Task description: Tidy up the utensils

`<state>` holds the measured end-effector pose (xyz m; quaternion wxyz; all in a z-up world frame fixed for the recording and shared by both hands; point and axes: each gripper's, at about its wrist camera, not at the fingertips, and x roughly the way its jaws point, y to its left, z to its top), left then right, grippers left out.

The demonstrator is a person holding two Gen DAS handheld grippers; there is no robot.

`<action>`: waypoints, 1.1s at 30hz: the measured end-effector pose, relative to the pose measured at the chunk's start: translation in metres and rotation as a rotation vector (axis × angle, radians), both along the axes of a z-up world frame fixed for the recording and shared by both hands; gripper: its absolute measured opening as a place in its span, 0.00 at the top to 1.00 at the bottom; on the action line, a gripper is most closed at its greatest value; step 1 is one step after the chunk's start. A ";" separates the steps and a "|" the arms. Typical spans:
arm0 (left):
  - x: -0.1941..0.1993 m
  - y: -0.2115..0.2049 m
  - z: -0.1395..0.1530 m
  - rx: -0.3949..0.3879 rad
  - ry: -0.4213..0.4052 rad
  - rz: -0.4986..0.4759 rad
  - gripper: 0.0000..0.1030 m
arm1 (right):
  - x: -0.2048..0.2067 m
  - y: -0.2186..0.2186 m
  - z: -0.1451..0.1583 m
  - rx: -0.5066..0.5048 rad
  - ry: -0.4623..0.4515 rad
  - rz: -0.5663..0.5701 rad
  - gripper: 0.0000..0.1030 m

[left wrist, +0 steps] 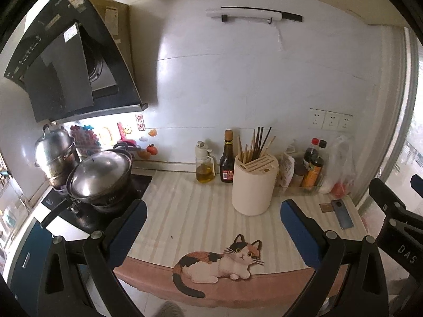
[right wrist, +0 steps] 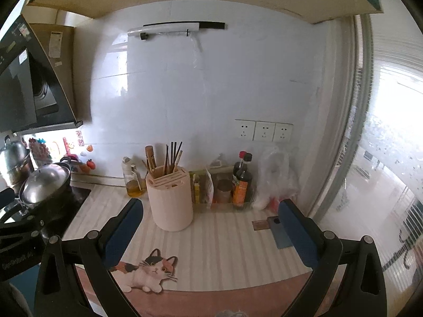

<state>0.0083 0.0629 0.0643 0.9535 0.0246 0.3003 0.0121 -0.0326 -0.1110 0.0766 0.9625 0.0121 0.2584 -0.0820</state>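
The left gripper [left wrist: 212,208] and right gripper [right wrist: 210,211] are both wide open and hold nothing. The chopsticks [left wrist: 257,142] stand in the holder [left wrist: 253,185], far on the mat [left wrist: 185,211]. A bump could tip the holder into the oil bottle [left wrist: 204,166].

Both wrist cameras look down and forward from above the counter's front edge toward the utensil holder [left wrist: 254,185] [right wrist: 170,200]. The left view sits left of the holder, the right view right of it; both share it.

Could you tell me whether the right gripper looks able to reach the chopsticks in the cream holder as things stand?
Probably yes: the right gripper is open, and the chopsticks stand clear above the holder.
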 end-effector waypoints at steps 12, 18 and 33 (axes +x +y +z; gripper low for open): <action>-0.009 0.010 0.001 -0.004 -0.006 -0.017 0.00 | -0.015 0.007 0.003 0.009 0.008 -0.023 0.00; -0.011 0.011 0.001 -0.007 0.001 -0.025 0.00 | -0.017 0.007 0.002 0.011 0.017 -0.029 0.00; -0.011 0.009 0.004 -0.008 0.000 -0.029 0.00 | -0.024 0.015 0.001 0.005 0.017 -0.032 0.00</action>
